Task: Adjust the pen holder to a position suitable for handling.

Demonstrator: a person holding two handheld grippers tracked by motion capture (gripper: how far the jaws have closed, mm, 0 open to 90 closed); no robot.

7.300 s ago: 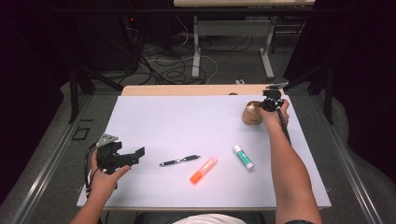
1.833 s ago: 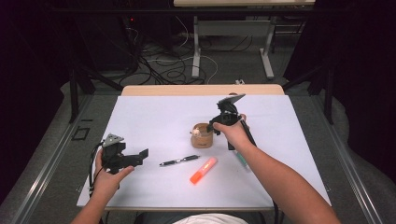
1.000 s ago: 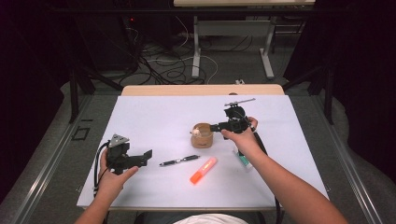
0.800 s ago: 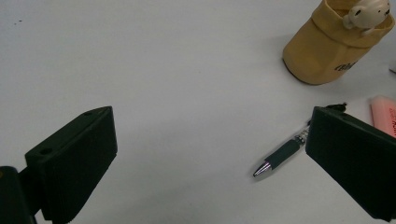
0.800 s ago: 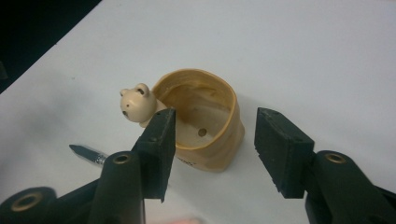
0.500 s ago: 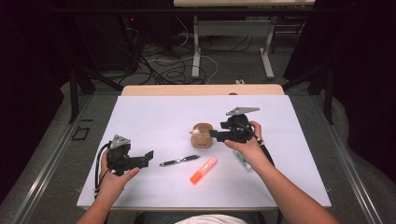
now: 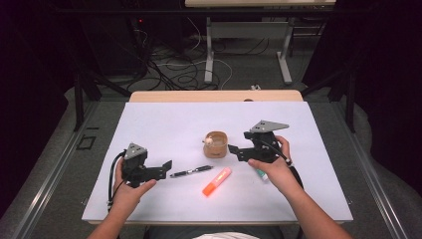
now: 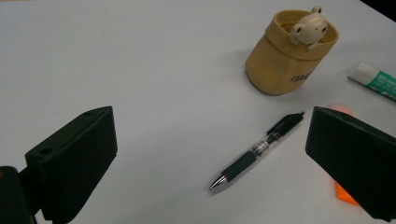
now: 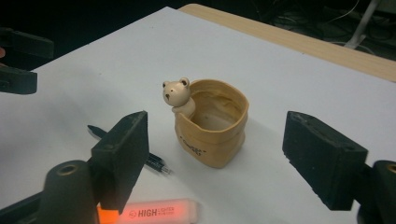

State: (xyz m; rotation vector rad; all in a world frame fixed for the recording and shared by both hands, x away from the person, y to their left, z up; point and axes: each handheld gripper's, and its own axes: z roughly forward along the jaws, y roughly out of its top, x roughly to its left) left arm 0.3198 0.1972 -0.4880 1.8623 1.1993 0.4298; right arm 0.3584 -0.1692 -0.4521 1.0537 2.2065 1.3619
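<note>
A tan pouch-shaped cup (image 7: 216, 144) with a small bear figure (image 9: 177, 93) on its rim stands upright mid-table. My right gripper (image 7: 235, 152) is just right of it, open, jaws pointing at the cup (image 9: 212, 123) without touching. A black pen (image 7: 191, 171) lies left of an orange highlighter (image 7: 217, 180). My left gripper (image 7: 164, 168) rests at the front left, open, with the pen (image 8: 257, 151) ahead of its jaws and the cup (image 8: 289, 51) beyond. A white-and-green glue stick (image 7: 261, 174) lies partly under the right hand.
White sheet (image 7: 174, 124) covers the table; a wooden edge (image 7: 214, 95) shows at the back. In the right gripper view the highlighter (image 9: 154, 212) lies near the jaws and the left gripper (image 9: 18, 60) sits far left. Dark floor with cables lies beyond.
The right gripper brought the cup from the back right to mid-table, let it go and drew back slightly to the right. The left gripper edged a little right.
</note>
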